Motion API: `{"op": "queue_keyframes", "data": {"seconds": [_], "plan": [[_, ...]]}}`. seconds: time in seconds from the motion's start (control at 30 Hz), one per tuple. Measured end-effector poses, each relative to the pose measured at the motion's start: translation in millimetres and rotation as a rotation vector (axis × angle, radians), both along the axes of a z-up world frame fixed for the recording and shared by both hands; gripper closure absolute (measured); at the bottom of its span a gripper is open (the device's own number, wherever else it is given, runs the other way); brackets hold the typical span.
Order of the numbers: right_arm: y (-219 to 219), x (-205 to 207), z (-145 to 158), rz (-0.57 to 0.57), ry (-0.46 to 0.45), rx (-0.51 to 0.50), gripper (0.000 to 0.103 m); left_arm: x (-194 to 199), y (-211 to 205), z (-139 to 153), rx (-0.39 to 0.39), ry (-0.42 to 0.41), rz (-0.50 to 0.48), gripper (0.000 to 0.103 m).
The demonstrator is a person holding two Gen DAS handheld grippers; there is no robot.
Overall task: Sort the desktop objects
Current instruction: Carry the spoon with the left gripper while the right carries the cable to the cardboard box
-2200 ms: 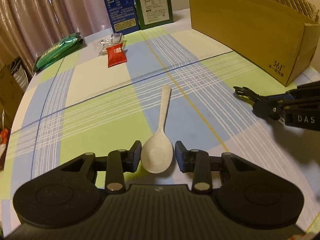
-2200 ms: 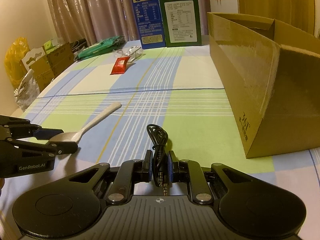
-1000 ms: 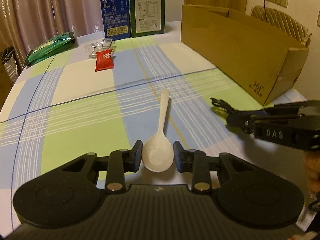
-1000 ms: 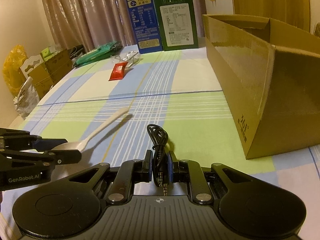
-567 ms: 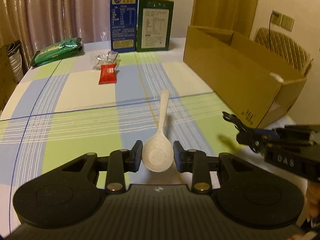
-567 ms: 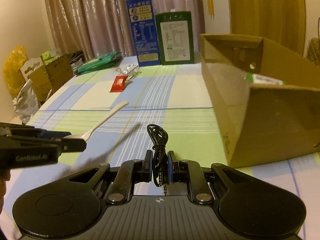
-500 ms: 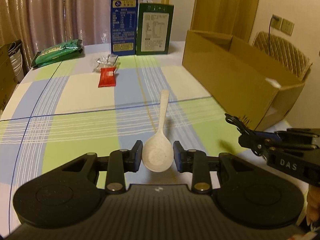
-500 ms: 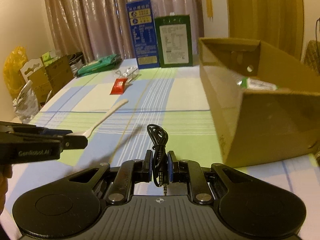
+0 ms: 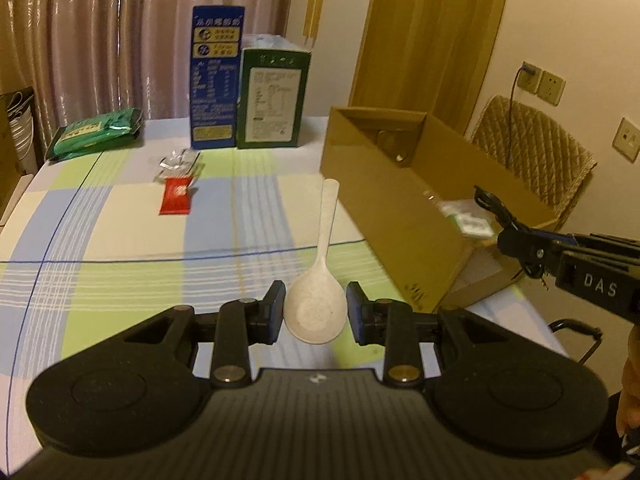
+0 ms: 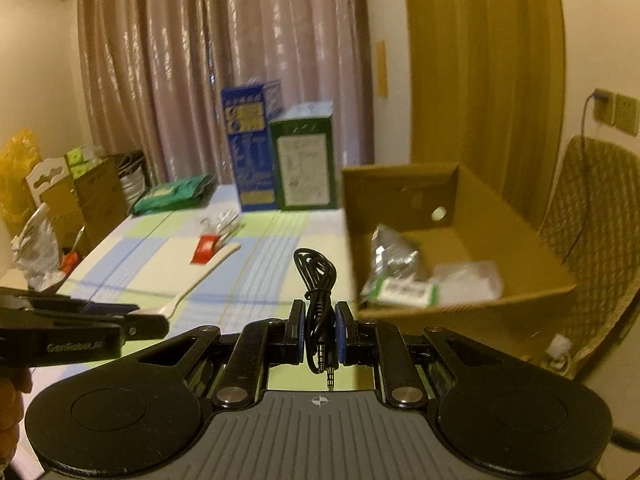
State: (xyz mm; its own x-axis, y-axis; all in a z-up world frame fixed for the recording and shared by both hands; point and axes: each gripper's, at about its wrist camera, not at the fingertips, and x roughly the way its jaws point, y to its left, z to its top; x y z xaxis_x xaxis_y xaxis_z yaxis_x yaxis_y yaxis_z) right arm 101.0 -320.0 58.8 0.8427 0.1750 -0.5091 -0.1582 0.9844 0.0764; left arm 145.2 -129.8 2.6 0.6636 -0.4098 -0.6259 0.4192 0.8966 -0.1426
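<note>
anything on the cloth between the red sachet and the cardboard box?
Left wrist view: only the held spoon's handle crosses above that stretch; the cloth between red sachet and cardboard box is otherwise bare.

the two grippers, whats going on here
A person is sorting things off a table with a gripper in each hand. The left gripper is shut on the bowl of a white spoon, held above the table. The right gripper is shut on a coiled black cable. Both are up near an open cardboard box that already has a few packets in it. A red sachet lies on the table.
</note>
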Motion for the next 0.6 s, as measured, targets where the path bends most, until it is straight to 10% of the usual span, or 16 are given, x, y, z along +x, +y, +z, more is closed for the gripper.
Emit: {"op": "queue_keyframes", "data": {"seconds": [0.6], "plan": [[-101.6,60.5,42.3,-0.131,-0.038,0.021,0.091,48.8,-109.2,39.8,-0.113,-0.003,-0.089,0.076]]}}
